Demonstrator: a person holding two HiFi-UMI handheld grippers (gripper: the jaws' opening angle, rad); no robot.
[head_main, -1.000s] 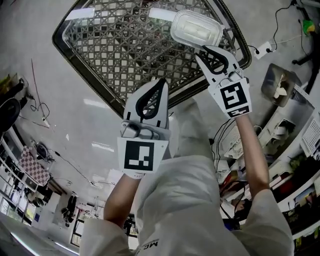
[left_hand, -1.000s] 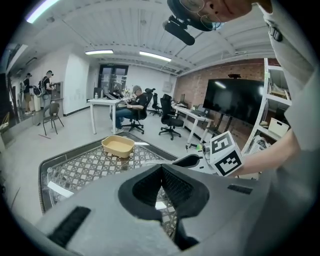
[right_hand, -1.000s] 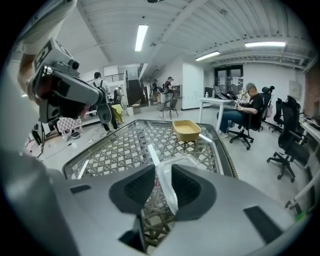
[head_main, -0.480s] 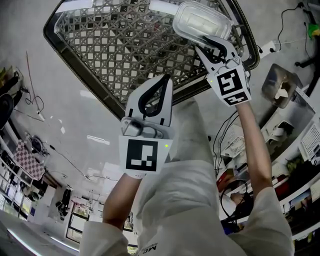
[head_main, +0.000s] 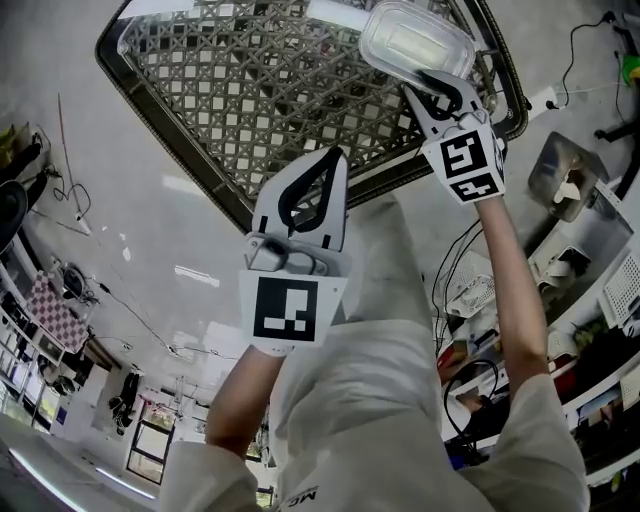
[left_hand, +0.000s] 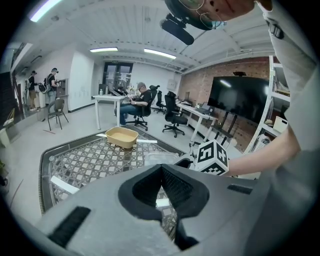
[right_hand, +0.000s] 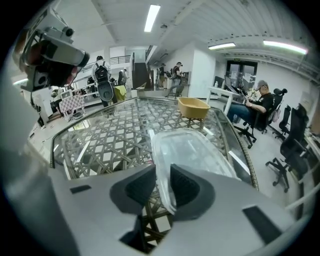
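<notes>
Hard to read first: the clear plastic container shows nothing solid through its walls, and I can't tell whether it rests on the table or hangs just off it. Its near rim disappears behind the right gripper in the head view. In the left gripper view the container is only a pale patch, partly covered by the right gripper's marker cube. The tan tub is out of frame in the head view, and the person's pale top blocks most of the lower part there.

The right gripper has its pads pinched on the container's near rim – thin plastic edge between them, rest of the container stretching away over the table's right side. The left gripper is off the table's near edge, closer to the person, well apart from the container. Its jaws meet at the tips w/ nothing between them.

Surface: a table w/ a glass top over a woven lattice and a dark rounded rim. A few white strips lie on it, e.g.. The tub sits near the far end, beyond the container.

Room: open office – pale glossy floor, desks, black swivel chairs, a seated person, others standing far off. A big dark screen hangs on a brick wall. Cluttered shelves and cables are on the right.
</notes>
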